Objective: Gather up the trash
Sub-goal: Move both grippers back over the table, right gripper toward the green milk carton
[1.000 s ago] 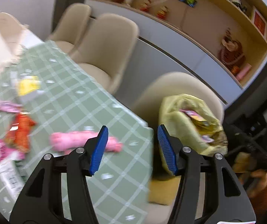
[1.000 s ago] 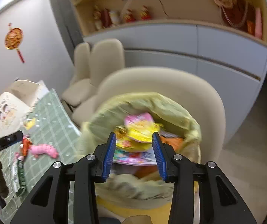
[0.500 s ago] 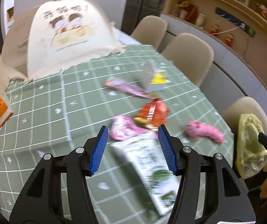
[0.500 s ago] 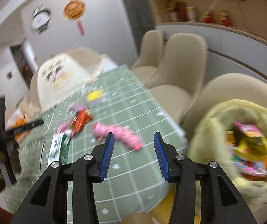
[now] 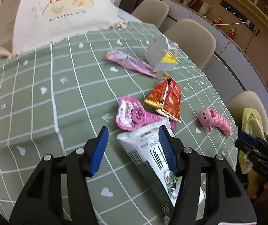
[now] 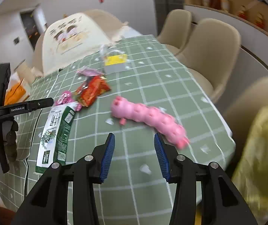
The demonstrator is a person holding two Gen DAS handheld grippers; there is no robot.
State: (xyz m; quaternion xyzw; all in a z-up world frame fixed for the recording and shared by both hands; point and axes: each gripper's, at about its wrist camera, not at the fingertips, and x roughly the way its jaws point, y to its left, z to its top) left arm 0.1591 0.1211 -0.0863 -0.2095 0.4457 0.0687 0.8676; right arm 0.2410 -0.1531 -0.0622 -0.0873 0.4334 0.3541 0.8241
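On the green checked tablecloth (image 5: 40, 97) lie a white-and-green pack (image 5: 149, 159), a pink pig wrapper (image 5: 130, 112), a red foil wrapper (image 5: 165, 97), a long pink wrapper (image 5: 130, 62) and a torn grey-and-yellow box (image 5: 162, 60). My left gripper (image 5: 133, 150) hangs open just over the pack's white end, and its left pad stands clear of the pack. My right gripper (image 6: 134, 153) is open and empty above the table's near edge, short of a pink caterpillar toy (image 6: 149, 118). The yellow trash bag (image 6: 261, 150) sits on a chair to its right.
A beige domed food cover (image 5: 64, 15) fills the far end of the table. Beige chairs (image 5: 190, 37) line the right side, in front of grey cabinets and shelves with ornaments. An orange box (image 6: 15, 91) stands at the left. The left gripper's body (image 6: 19, 106) shows in the right wrist view.
Both views have swung from the yellow bag on the chair to the table. My left gripper has come down over the white-and-green pack. My right gripper has moved over the table edge near the toy.
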